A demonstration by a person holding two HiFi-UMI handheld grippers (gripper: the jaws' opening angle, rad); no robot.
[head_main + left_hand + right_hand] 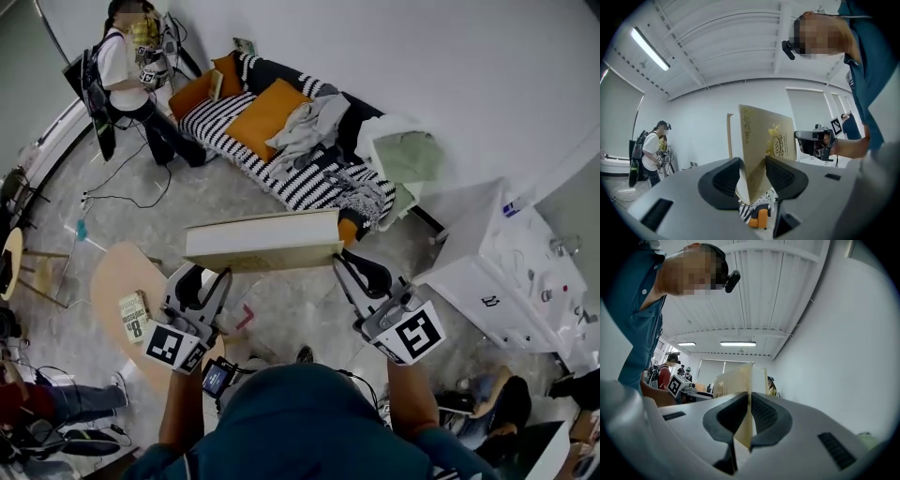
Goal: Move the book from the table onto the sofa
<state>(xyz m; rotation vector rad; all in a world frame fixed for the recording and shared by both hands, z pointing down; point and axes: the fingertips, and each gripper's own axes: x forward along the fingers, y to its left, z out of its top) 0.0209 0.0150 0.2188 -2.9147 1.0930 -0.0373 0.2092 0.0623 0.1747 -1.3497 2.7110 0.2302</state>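
Striped sofa (pixel 214 124) beyond, book (pixel 262 246) held crosswise, long axis running left to right

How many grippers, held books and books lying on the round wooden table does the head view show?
Grippers: 2, the left gripper and the right gripper.
Held books: 1, the large book, clamped at both ends.
Books on the wooden table: 1, the small book.
Total: 4.

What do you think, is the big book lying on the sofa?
No, the book is up in the air, pinched at each end by the left tool and right tool, short of the sofa.
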